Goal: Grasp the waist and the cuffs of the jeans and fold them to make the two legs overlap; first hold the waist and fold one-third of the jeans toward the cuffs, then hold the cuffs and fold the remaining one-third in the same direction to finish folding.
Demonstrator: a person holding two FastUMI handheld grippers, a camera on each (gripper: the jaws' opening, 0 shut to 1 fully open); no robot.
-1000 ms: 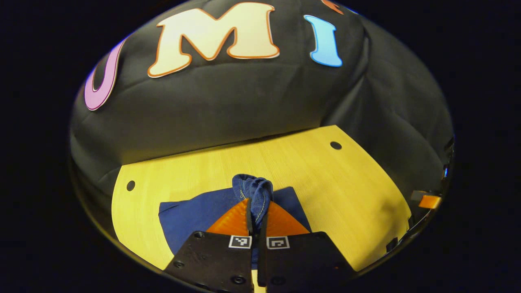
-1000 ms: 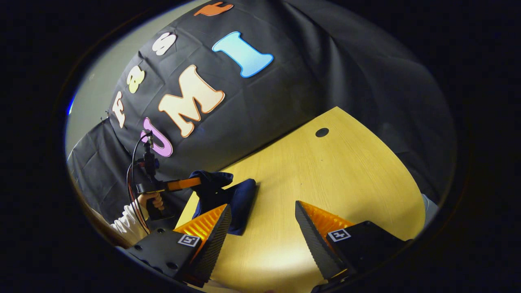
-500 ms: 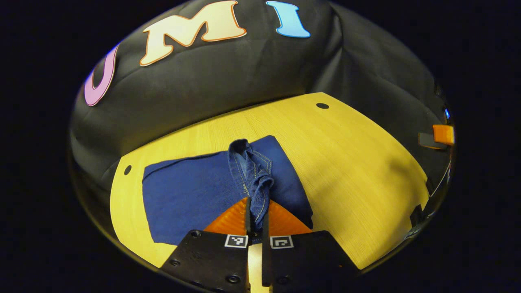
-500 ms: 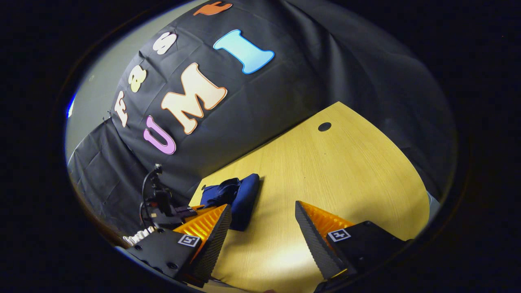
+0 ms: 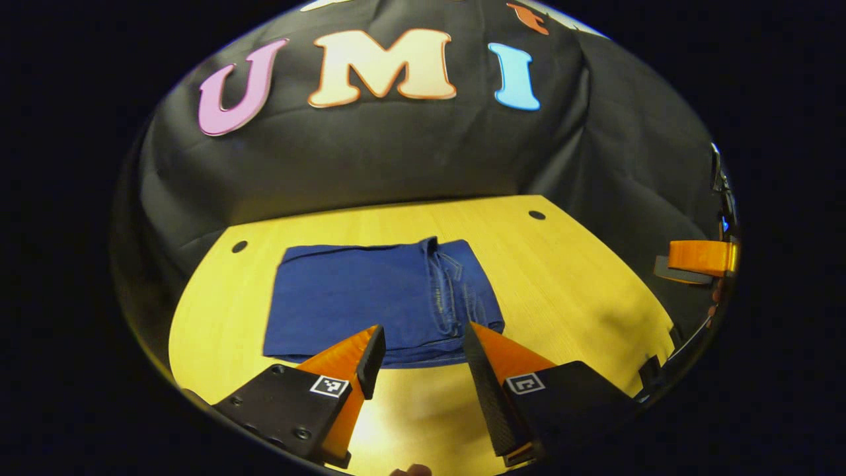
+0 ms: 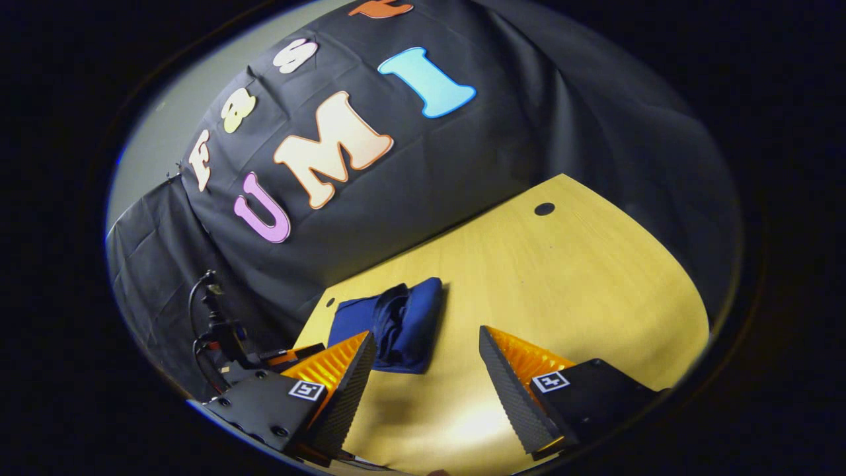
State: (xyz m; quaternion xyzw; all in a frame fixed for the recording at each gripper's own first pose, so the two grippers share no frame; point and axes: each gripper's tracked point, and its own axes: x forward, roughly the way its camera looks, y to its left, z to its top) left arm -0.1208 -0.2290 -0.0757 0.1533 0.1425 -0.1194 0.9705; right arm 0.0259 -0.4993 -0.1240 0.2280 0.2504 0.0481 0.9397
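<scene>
The blue jeans [image 5: 383, 301] lie folded into a flat rectangle on the yellow wooden table [image 5: 568, 297], a stitched hem strip running across the top near the right side. My left gripper [image 5: 418, 344] stands open just in front of the bundle's near edge, nothing between its fingers. In the right gripper view the jeans [image 6: 400, 324] lie left of centre, and my right gripper [image 6: 426, 360] is open over bare table to their right. The left gripper [image 6: 291, 354] shows there low at the left, beside the bundle. The right gripper [image 5: 694, 261] shows at the right edge of the left gripper view.
The table has small round holes [image 5: 537, 215] near its far corners, another hole [image 5: 239, 246] at the far left. Black cloth wall [image 5: 396, 158] closes the back. A cable and mount [image 6: 211, 324] rise above the left gripper.
My left gripper has let go of the cuff fold, opened and drawn back. The cuffs now lie flat on the folded jeans. The right gripper stayed open and shifted only slightly.
</scene>
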